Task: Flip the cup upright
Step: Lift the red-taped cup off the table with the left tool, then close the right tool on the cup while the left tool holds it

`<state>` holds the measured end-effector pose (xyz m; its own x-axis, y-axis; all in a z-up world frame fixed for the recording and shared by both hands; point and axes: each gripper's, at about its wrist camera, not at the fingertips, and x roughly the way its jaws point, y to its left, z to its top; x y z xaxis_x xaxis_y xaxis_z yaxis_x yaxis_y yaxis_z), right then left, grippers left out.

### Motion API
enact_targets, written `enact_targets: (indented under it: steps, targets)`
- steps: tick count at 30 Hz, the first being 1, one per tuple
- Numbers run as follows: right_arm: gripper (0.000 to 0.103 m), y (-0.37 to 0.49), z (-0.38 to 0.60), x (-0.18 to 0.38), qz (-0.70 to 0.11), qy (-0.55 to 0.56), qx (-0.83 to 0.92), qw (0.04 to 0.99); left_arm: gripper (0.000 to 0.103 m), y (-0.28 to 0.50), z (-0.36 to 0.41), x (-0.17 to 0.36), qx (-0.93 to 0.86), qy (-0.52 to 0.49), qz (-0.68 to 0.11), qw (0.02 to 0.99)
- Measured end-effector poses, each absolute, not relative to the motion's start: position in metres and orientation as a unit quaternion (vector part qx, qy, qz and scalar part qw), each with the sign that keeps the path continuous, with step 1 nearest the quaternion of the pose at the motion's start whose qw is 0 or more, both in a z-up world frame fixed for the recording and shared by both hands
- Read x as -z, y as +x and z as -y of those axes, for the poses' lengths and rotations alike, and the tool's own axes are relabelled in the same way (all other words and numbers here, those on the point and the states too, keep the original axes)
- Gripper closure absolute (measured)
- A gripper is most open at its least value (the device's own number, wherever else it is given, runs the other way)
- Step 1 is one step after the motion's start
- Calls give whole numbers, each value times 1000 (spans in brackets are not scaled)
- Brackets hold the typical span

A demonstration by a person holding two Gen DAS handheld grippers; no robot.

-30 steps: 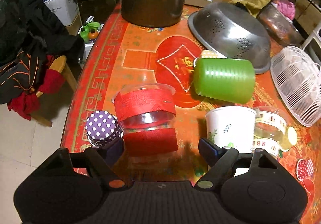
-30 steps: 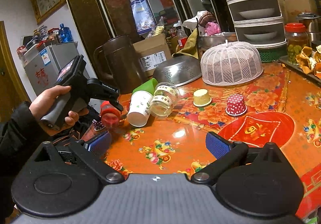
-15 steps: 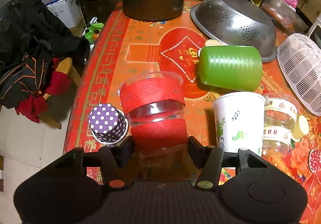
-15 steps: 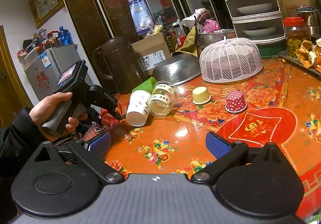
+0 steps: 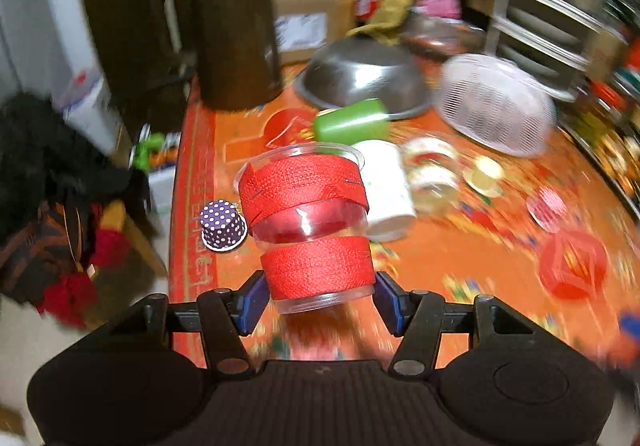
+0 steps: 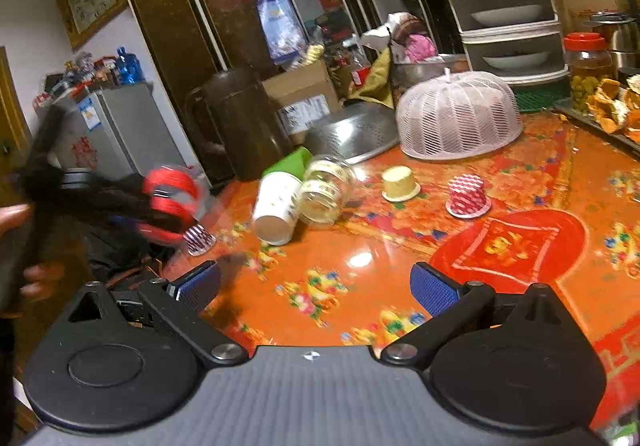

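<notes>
From the left wrist camera, my left gripper (image 5: 319, 300) clamps the base of the clear plastic cup (image 5: 308, 222) wrapped in woven red tape, rim toward 12 o'clock, lifted off the glossy orange table (image 5: 460, 258) to turn it, I judge. From the right wrist camera, my right gripper (image 6: 314, 282) hangs wide open and empty, while the cup sits blurred at 9 o'clock.

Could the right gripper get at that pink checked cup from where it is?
Probably yes: the right gripper is open, and only bare tablecloth lies between it and the pink checked cup.
</notes>
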<state>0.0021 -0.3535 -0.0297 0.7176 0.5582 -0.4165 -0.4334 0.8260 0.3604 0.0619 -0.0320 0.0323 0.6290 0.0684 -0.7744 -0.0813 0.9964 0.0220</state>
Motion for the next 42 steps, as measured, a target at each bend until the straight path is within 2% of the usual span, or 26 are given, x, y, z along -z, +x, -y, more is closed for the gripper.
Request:
enact_targets:
  steps: [5, 15, 20, 32, 38, 42]
  targets:
    - [1, 0, 364, 34, -281, 120, -242, 921, 42, 13, 60, -30, 22, 10, -424, 905]
    - [1, 3, 368, 49, -376, 161, -232, 882, 42, -3, 126, 33, 128, 14, -488, 863]
    - [1, 8, 355, 51, -425, 203, -264, 842, 42, -4, 141, 45, 152, 4, -494, 856]
    - [1, 34, 318, 57, -516, 222, -275, 780, 42, -12, 138, 48, 166, -37, -485, 858]
    - [10, 38, 304, 53, -536, 193, -270, 776, 42, -15, 134, 49, 179, -50, -485, 855]
    - [23, 41, 301, 55, -547, 183, -263, 773, 42, -17, 132, 50, 184, -56, -485, 853]
